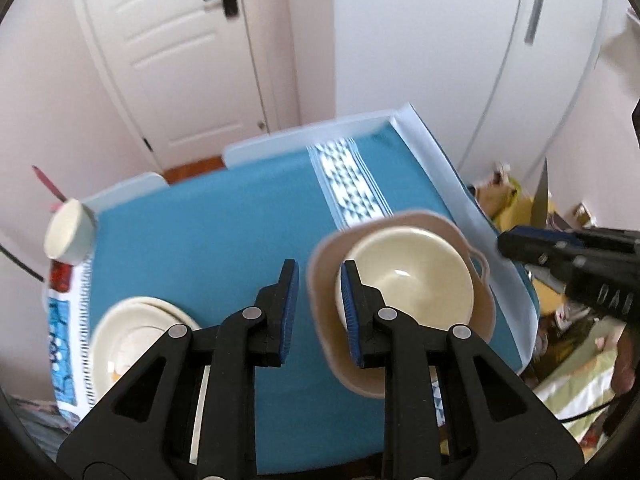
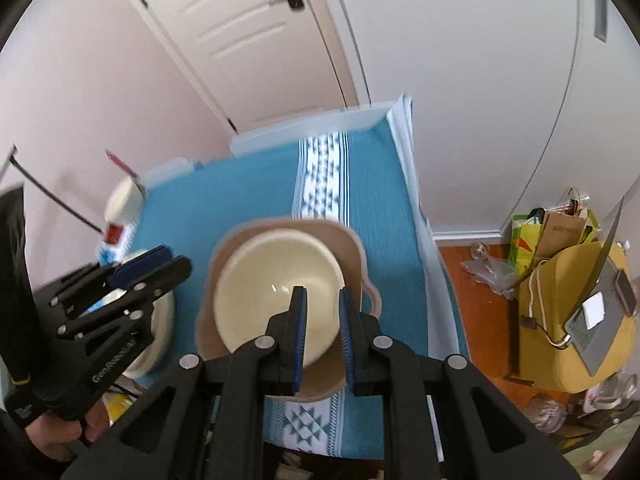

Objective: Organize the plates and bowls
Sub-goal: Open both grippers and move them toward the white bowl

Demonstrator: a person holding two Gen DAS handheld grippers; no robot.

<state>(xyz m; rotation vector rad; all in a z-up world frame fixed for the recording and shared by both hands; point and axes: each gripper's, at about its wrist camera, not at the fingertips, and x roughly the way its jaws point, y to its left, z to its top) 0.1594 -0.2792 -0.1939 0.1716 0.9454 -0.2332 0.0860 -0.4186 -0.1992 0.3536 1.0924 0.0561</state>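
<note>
A cream bowl point(image 1: 416, 276) sits in a beige square dish point(image 1: 332, 252) on the blue tablecloth; both show in the right wrist view, bowl point(image 2: 264, 276), dish point(image 2: 348, 244). My left gripper point(image 1: 320, 300) is open and empty, its right finger over the dish's left edge. My right gripper point(image 2: 323, 328) is open, its jaws straddling the bowl's near rim without clamping it. A stack of cream plates point(image 1: 132, 332) lies at the left, partly hidden by the left gripper in the right wrist view point(image 2: 160, 320).
A white cup point(image 1: 68, 236) with a pink stick stands at the table's far left corner. The table's right edge point(image 1: 460, 200) drops to a floor with bags and a yellow chair point(image 2: 568, 320). A door and wardrobe stand behind.
</note>
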